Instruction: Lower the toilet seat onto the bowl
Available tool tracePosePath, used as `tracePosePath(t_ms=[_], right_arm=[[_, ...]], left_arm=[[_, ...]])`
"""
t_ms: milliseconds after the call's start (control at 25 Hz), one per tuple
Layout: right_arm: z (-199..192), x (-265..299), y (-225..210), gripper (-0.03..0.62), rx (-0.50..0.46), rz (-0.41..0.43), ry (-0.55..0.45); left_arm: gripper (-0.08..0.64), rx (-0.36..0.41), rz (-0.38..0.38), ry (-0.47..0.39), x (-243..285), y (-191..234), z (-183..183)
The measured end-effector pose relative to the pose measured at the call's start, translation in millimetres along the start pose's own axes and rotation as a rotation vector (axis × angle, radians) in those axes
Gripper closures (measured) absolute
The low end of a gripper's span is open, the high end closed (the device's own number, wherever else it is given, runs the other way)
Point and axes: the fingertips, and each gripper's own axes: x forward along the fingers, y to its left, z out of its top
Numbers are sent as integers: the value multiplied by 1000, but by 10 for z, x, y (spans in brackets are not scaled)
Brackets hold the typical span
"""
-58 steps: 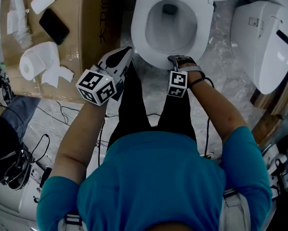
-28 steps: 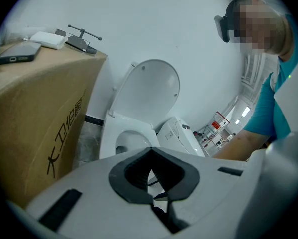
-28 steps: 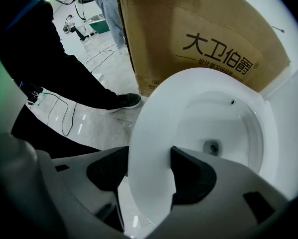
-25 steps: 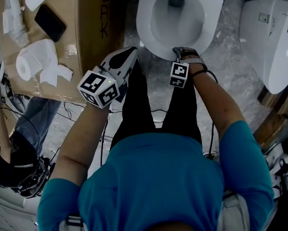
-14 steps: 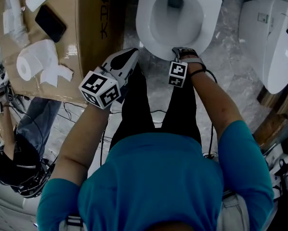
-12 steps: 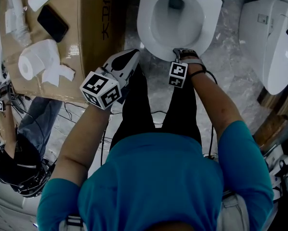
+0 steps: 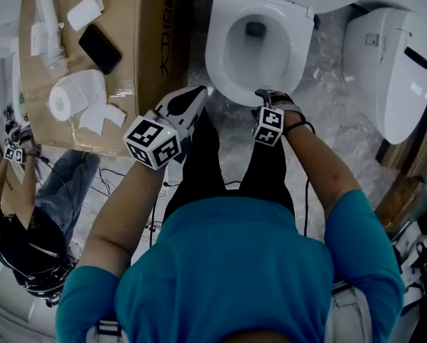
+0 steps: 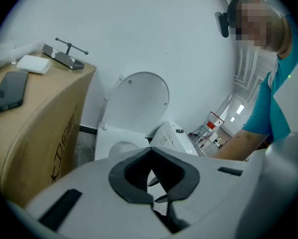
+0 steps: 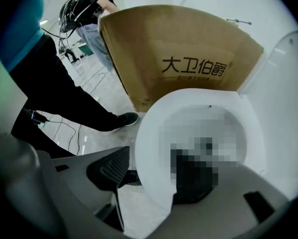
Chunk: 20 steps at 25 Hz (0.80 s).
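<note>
The white toilet [image 7: 260, 45] stands at the top of the head view. Its seat [image 7: 224, 77] lies flat on the bowl, and the lid [image 8: 136, 101] stands upright against the wall. My right gripper [image 7: 265, 93] is at the seat's front edge. In the right gripper view the right gripper [image 9: 151, 176] is open with one pad [image 9: 109, 171] outside the seat rim [image 9: 149, 148] and the other inside the bowl; a thin gap shows beside the outer pad. My left gripper [image 7: 196, 93] hangs left of the bowl's front, over the floor. In its own view the left gripper [image 8: 151, 185] is shut on nothing.
A tall cardboard box [image 7: 153, 41] stands close on the toilet's left, carrying a paper roll [image 7: 74, 98] and a black phone [image 7: 101, 48]. Another white toilet unit [image 7: 392, 70] sits at the right. Cables [image 7: 121, 181] trail on the floor near a second person [image 7: 21, 234].
The head camera has shifted a little. Both grippers keep their places by the bowl's front, and the seat stays down. The person at the left has moved slightly.
</note>
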Motion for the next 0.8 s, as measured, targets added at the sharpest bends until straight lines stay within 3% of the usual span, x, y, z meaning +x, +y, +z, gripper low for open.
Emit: tracePosePath(t_ms=[200,320,400,480,800], right_arm=[[208,-557,-191,357,137,-27,-113],[371,-974,-270,440,234,-23,-199],[466,-1281,-386,528,297,-45,-255],[545,-1596,-510,565,347,-75,-302],[930,-2927,-767,592,559,-118,-532]], left_arm=[[558,41,-18,-25,-131,-243,359],[558,61,-26,-43,-253,-410,577],[558,76,-34,-62,-325,-534,751],[558,92,-46,-87,-405,-680,937],[558,171,-120,-173,-877,-1330,1638]])
